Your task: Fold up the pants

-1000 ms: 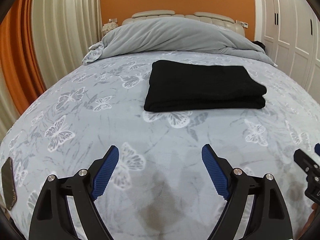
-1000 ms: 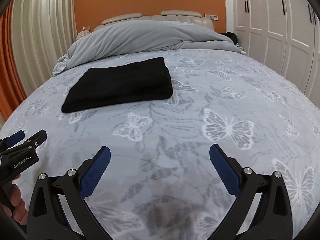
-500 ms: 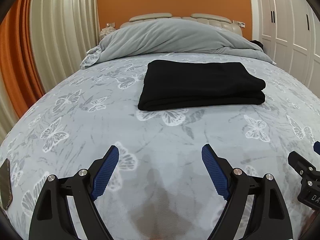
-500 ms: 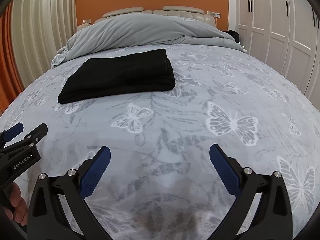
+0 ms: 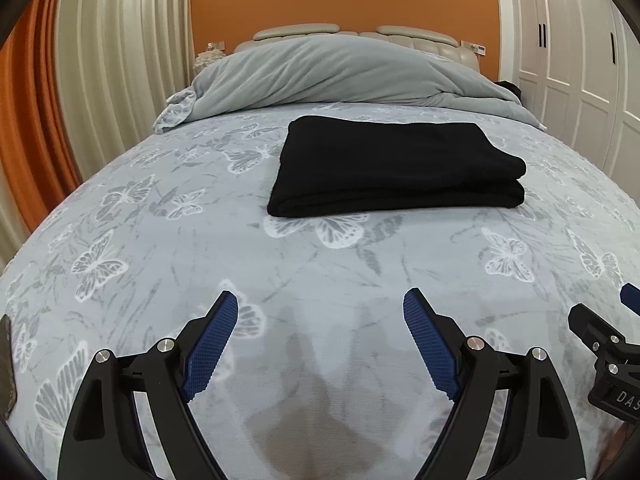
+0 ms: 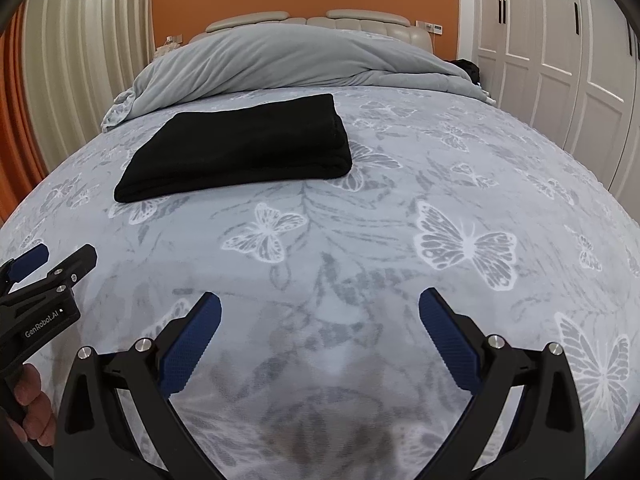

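Note:
The black pants [image 5: 394, 166] lie folded into a flat rectangle on the grey butterfly bedspread [image 5: 200, 248], ahead of both grippers. They also show in the right wrist view [image 6: 244, 152], ahead and to the left. My left gripper [image 5: 320, 320] is open and empty, low over the bed, well short of the pants. My right gripper [image 6: 320, 320] is open and empty too, to the right of the left one. The left gripper shows at the left edge of the right wrist view [image 6: 44, 280].
A bunched grey duvet [image 5: 340, 72] lies at the head of the bed against a beige headboard [image 5: 360, 34]. Pale curtains [image 5: 112, 60] hang on the left. White wardrobe doors [image 5: 572, 60] stand on the right.
Both grippers have dropped a little lower and tilted, so the pants sit lower and slightly nearer in both views. Both stay open and empty.

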A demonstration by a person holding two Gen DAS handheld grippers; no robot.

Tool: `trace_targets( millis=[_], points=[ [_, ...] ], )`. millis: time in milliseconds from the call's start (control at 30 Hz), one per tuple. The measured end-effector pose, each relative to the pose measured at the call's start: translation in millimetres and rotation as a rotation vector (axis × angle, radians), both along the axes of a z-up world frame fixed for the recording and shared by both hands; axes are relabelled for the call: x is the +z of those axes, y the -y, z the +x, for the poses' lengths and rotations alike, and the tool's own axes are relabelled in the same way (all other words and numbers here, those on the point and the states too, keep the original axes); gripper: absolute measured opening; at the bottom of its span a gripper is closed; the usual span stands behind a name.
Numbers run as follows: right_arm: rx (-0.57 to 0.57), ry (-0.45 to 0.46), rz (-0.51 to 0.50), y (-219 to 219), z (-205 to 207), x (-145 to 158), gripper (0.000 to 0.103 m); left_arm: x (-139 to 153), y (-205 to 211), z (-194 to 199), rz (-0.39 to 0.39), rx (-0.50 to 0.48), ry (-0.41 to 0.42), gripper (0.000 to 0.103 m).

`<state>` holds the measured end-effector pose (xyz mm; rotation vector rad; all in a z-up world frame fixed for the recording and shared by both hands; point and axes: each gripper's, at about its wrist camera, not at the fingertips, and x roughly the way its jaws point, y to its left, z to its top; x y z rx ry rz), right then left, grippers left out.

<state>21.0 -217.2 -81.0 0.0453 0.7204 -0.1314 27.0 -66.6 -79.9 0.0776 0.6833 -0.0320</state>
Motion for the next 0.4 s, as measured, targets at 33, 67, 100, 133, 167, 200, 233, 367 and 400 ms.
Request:
trace_targets(
  millis=[33, 67, 100, 133, 167, 200, 233, 367, 400],
  points=[
    [0.001, -0.001, 0.001, 0.4, 0.2, -0.3, 0.097, 0.4, 0.2, -0.9, 0.000, 0.001, 0.004, 0.082],
    [0.000, -0.002, 0.001, 0.1, 0.2, -0.5, 0.097, 0.4, 0.2, -1.2, 0.003, 0.004, 0.007, 0.082],
    [0.002, -0.002, 0.000, 0.6, 0.4, -0.6, 0.097, 0.7, 0.7, -2.1, 0.005, 0.005, 0.012, 0.082],
    [0.002, -0.001, 0.001, 0.7, 0.4, -0.5, 0.097, 0.9, 1.3, -2.9, 0.009, 0.008, 0.016, 0.082],
    [0.002, -0.002, 0.001, 0.5, 0.5, -0.7, 0.097, 1.2, 0.9, -3.0, 0.011, 0.010, 0.018, 0.082],
    [0.002, -0.002, 0.001, 0.3, 0.4, -0.9, 0.097, 1.5, 1.5, -3.6, 0.012, 0.010, 0.020, 0.082],
    [0.001, 0.000, 0.001, 0.3, 0.1, -0.5, 0.097, 1.7, 1.8, -3.5, 0.016, 0.011, 0.019, 0.082],
    [0.003, -0.002, 0.002, 1.2, 0.6, -1.1, 0.097, 2.4, 5.8, -5.3, 0.031, 0.004, 0.028, 0.082],
    [0.002, -0.003, 0.002, 0.9, 0.7, -1.7, 0.097, 2.5, 6.7, -5.9, 0.034, 0.005, 0.029, 0.082]
  ],
)
